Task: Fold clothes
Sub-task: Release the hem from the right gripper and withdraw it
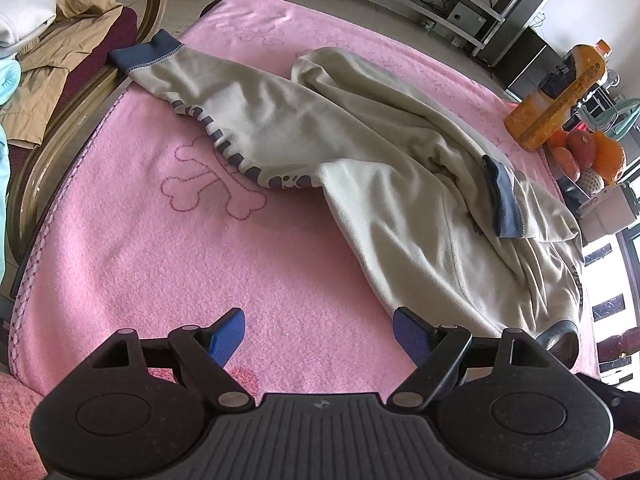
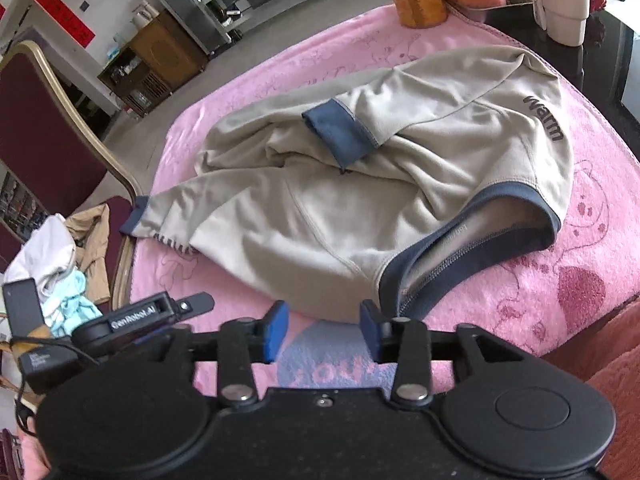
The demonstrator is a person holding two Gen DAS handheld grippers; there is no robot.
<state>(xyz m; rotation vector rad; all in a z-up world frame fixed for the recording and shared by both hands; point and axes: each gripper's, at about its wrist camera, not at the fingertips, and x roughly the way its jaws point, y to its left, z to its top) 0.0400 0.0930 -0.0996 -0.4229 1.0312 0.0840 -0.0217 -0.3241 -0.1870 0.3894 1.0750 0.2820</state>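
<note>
One cream sweatshirt (image 2: 360,184) with two blue cuffs (image 2: 340,132) and one blue collar. One pink blanket (image 1: 140,240). One orange juice bottle (image 1: 556,92). About three oranges (image 1: 592,152); exact number unclear. One white pot (image 2: 564,4). Two grippers: left (image 1: 318,334), right (image 2: 324,330). One chair (image 2: 52,128), one heap of clothes (image 2: 68,264).

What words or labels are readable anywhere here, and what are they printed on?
"warm": dark letters on the cream fleece top with blue trim.
"GenRobot.AI": white label on the black device at the left.
Red wall banners: characters too blurred to read.
Orange bottle: label unreadable.
White box by the fruit: print cut off, unreadable.
Pink towel: blue patch lettering partly hidden, unreadable.
</note>
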